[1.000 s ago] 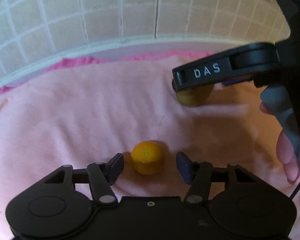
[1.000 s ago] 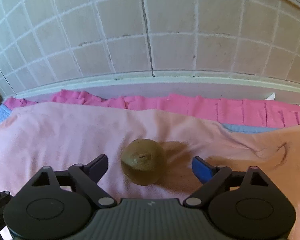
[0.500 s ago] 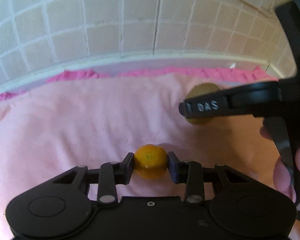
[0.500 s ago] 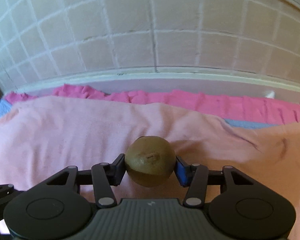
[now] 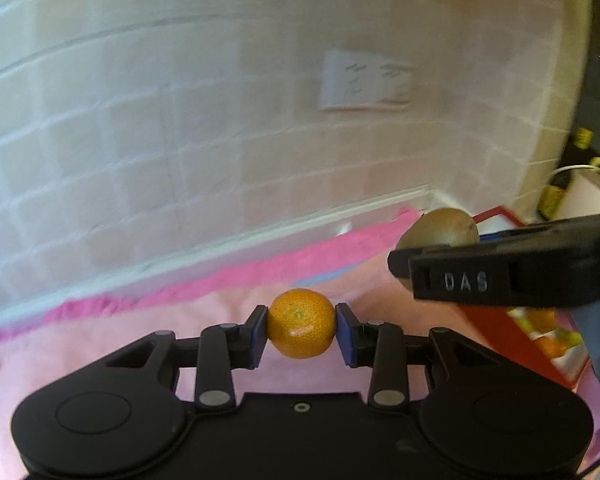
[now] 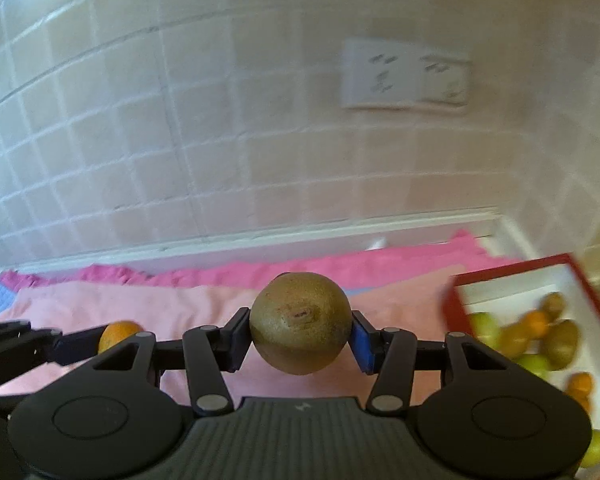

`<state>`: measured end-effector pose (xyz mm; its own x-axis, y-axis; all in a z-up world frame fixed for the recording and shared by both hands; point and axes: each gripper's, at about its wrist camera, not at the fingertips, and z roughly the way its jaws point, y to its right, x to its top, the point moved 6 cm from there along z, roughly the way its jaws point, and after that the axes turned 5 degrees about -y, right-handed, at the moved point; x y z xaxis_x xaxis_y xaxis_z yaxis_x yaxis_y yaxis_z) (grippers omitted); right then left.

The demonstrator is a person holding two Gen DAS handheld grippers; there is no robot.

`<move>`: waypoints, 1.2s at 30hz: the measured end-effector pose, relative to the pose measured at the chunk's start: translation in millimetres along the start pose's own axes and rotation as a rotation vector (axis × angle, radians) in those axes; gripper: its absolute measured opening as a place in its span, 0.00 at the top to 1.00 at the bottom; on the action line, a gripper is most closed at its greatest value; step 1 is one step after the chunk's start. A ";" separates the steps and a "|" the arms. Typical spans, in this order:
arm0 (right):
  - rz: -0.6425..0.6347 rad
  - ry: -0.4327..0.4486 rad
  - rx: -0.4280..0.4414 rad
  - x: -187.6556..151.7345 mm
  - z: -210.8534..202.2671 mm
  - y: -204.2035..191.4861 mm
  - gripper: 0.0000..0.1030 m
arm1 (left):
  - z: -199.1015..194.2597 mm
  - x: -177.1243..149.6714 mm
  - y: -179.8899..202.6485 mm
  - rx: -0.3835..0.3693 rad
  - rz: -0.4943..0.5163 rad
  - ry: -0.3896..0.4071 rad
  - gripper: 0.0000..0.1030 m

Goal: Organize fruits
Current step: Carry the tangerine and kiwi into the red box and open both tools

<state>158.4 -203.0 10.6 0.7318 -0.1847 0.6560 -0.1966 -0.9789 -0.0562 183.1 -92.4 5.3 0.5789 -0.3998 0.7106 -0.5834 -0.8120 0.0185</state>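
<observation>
My left gripper [image 5: 302,324] is shut on a small orange tangerine [image 5: 302,323] and holds it above the pink cloth [image 5: 100,344]. My right gripper [image 6: 300,326] is shut on a brown kiwi [image 6: 300,322], also lifted off the cloth. In the left wrist view the right gripper's side and the kiwi [image 5: 440,230] show at the right. In the right wrist view the tangerine [image 6: 118,334] shows at the left in the left gripper. A red-rimmed white box [image 6: 512,278] at the right holds several fruits.
A tiled wall [image 6: 220,120] with a double socket [image 6: 406,76] stands close behind the cloth. A white ledge [image 6: 260,240] runs along the wall's foot. Darker clutter shows past the wall's end at far right [image 5: 580,176].
Both grippers closed on their fruits, lifted them off the cloth and swung right; the red box has come into view.
</observation>
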 end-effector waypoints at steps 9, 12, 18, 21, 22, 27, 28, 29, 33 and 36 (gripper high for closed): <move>0.110 0.052 -0.128 -11.4 -49.6 94.1 0.48 | 13.5 29.2 105.4 -0.139 0.140 0.033 0.58; 0.156 0.050 -0.157 -19.2 -56.3 124.6 0.48 | 25.6 27.3 131.8 -0.178 0.173 0.025 0.58; 0.220 0.034 -0.242 -42.3 -58.2 180.2 0.48 | 47.8 20.3 170.3 -0.218 0.217 -0.007 0.58; 0.267 0.023 -0.261 -52.8 -56.6 208.6 0.48 | 58.5 17.8 187.8 -0.228 0.240 -0.021 0.58; 0.285 0.019 -0.270 -55.7 -56.1 217.5 0.48 | 62.7 18.0 191.4 -0.231 0.245 -0.027 0.58; 0.356 0.001 -0.314 -73.0 -54.7 262.1 0.48 | 83.5 19.9 208.8 -0.238 0.264 -0.049 0.58; 0.366 -0.003 -0.317 -75.6 -53.9 267.7 0.48 | 87.2 20.5 211.6 -0.238 0.268 -0.053 0.58; 0.377 -0.008 -0.320 -78.5 -52.5 273.8 0.48 | 91.4 21.0 214.7 -0.238 0.271 -0.058 0.58; 0.411 -0.026 -0.295 -87.9 -42.9 291.8 0.48 | 110.3 27.0 220.1 -0.233 0.276 -0.079 0.58; 0.432 -0.045 -0.277 -94.1 -33.1 302.1 0.48 | 129.9 33.9 219.0 -0.223 0.264 -0.099 0.58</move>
<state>8.5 -478.5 -43.2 0.5721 -0.5765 0.5835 -0.6479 -0.7538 -0.1095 149.0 -339.0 -58.0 0.4378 -0.6311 0.6403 -0.8236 -0.5672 0.0041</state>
